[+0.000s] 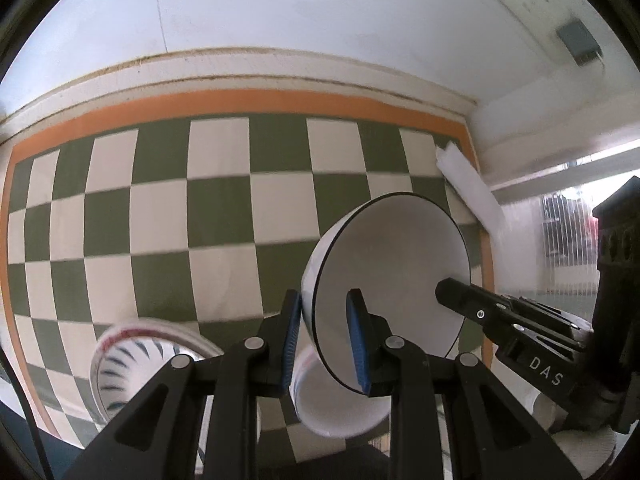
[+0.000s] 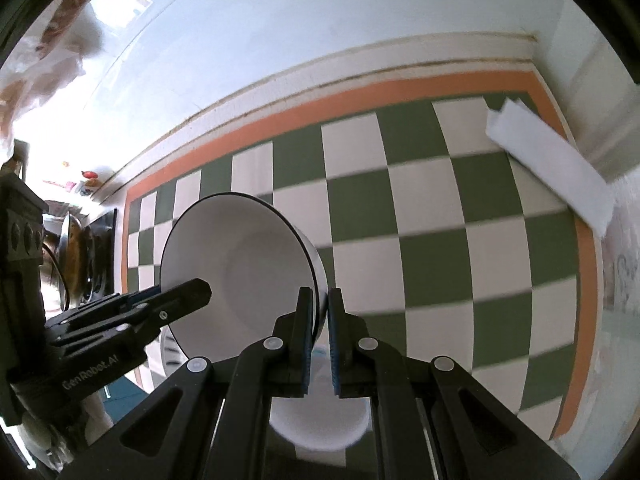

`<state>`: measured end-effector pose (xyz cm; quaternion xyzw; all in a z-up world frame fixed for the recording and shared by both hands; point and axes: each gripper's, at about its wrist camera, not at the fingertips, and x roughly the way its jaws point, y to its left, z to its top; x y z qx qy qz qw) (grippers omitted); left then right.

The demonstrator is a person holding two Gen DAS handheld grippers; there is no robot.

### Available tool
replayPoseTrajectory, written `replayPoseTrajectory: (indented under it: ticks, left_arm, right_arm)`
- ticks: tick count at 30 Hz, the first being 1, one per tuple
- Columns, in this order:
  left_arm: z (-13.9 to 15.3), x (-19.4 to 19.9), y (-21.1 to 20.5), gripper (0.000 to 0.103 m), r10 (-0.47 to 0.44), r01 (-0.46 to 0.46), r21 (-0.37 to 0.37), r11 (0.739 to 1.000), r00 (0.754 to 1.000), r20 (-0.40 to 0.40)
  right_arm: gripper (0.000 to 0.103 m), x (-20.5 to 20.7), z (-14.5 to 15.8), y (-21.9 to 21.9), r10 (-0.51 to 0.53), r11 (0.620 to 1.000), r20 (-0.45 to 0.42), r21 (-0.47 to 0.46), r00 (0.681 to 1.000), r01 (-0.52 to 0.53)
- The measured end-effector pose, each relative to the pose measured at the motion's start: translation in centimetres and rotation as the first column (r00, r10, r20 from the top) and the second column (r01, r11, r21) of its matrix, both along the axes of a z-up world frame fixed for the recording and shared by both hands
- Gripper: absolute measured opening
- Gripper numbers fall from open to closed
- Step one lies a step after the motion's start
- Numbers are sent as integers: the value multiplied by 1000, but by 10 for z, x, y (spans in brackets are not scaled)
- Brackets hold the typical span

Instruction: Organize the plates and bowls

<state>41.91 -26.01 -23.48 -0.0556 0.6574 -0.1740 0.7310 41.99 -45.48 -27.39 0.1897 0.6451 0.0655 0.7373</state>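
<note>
A white bowl with a thin black rim (image 1: 392,276) is held tilted on its side above the green and white checkered mat (image 1: 160,220). My left gripper (image 1: 326,340) straddles its rim with a small gap to the pads. My right gripper (image 2: 320,328) is shut on the opposite side of the same bowl (image 2: 236,268). Its fingertips (image 1: 456,294) show at the bowl's right edge in the left wrist view. A second white bowl (image 1: 340,412) sits below, also seen in the right wrist view (image 2: 320,420). A bowl with blue dashes and a red rim line (image 1: 136,364) stands at lower left.
The checkered mat has an orange border (image 2: 588,280) and lies against a white wall (image 1: 280,20). A white strip (image 2: 548,164) lies across the mat's far right corner. Dark pans and clutter (image 2: 80,256) stand at the far left of the right wrist view.
</note>
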Motion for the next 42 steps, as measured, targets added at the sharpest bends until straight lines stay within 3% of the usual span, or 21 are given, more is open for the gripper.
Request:
replayPoseTrajectory:
  ticks: [10, 16, 31, 42]
  left_arm:
    - [-17, -53, -1, 21, -58, 59, 29, 998, 998, -36]
    - [-35, -67, -6, 21, -90, 93, 38, 995, 993, -81]
    - [-68, -80, -21, 21, -126, 141, 117, 983, 984, -130]
    - [-69, -79, -24, 21, -133, 148, 142, 979, 985, -115]
  right_arm:
    - [9, -65, -20, 2, -23, 999, -61, 23, 998, 24]
    - [9, -86, -37, -1, -29, 999, -100, 30, 995, 32]
    - [9, -94, -67, -4, -5, 1000, -166, 24, 986, 9]
    - [9, -88, -74, -3, 3, 1000, -190, 21, 982, 1]
